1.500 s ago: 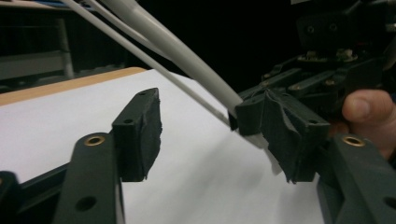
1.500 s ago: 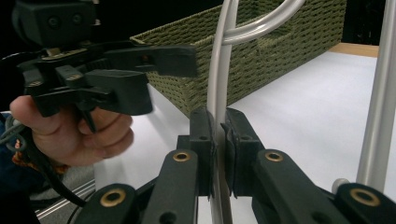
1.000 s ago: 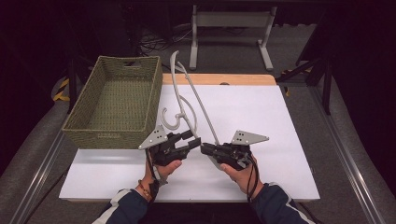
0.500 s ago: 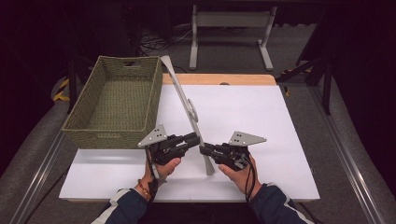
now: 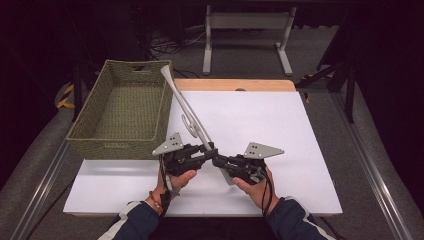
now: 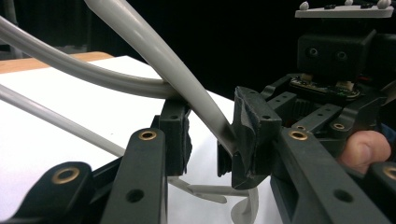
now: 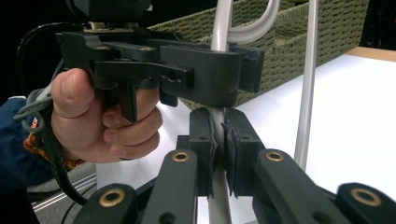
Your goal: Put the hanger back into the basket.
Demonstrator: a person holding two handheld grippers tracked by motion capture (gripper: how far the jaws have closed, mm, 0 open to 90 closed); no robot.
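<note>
A white rectangular table top (image 5: 300,150), edged at the far side by a strip of bare wood, is being worked over from its near edge. An olive-green woven rectangular basket (image 5: 120,112) is being left empty at the far left corner, its near wall overhanging the table's left edge.

A grey plastic clothes hanger (image 5: 186,106) is being held up edge-on above the near middle of the table, its long arm slanting up and away toward the basket's far right corner, its hook hanging low beside the grippers. It is judged to be light and fairly stiff yet springy, with smooth, rounded bars that could slip or twist in a narrow pinch; the straight shoulder bar near the hook would be the firmest place to take it.

The left gripper (image 6: 210,140) is being kept partly apart around one grey bar, which is lying against one pad while a gap is left at the other, so the hanger is cradled rather than clamped. The right gripper (image 7: 218,140) is being pressed closed on a vertical bar, squeezed between both pads, and is carrying most of the hold. The two grippers are being held nose to nose.
</note>
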